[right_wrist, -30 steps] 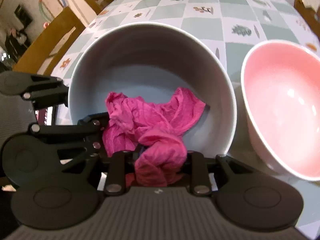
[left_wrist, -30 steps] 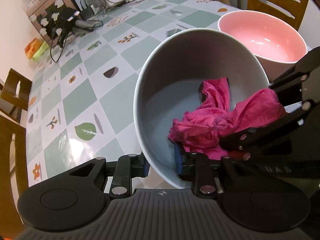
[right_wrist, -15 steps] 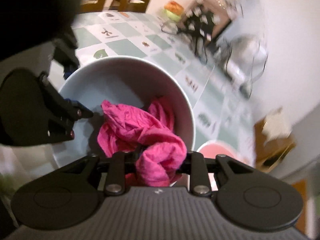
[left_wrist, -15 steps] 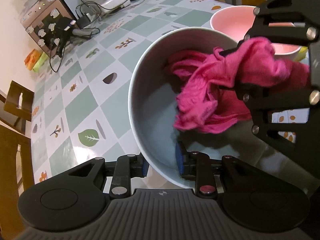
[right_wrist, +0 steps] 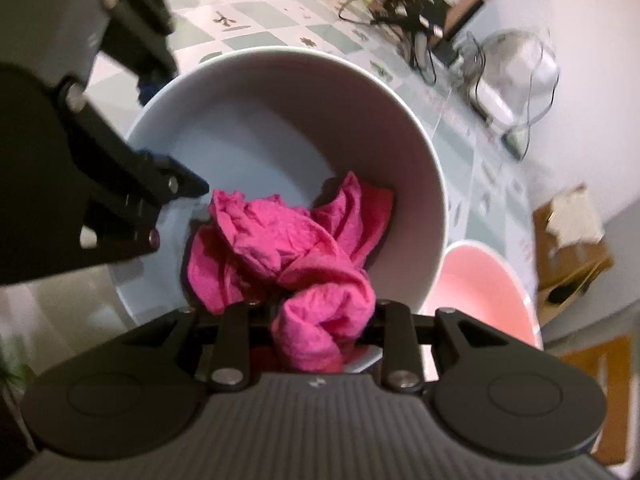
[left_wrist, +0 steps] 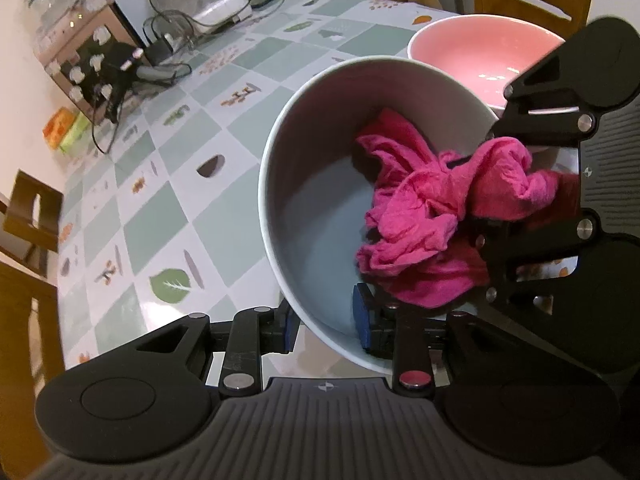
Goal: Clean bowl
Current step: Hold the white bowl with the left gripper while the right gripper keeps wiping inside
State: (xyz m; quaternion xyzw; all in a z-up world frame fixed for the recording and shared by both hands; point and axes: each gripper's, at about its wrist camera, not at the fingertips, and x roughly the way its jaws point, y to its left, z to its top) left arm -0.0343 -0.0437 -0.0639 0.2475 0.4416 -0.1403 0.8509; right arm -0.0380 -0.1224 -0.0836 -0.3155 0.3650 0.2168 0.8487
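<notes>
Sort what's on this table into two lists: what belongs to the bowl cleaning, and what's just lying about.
In use: grey bowl, pink cloth, left gripper, right gripper.
Lying about: pink bowl, tangled cables, patterned box, orange and green packets.

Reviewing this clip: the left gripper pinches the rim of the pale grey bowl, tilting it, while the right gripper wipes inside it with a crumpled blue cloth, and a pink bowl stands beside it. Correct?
Not quite: the crumpled cloth is bright pink, not blue, as the right wrist view shows. The rest stands: the left gripper pinches the rim of the tilted pale grey bowl, the right gripper holds the cloth inside it, and the pink bowl stands beside it.
</notes>
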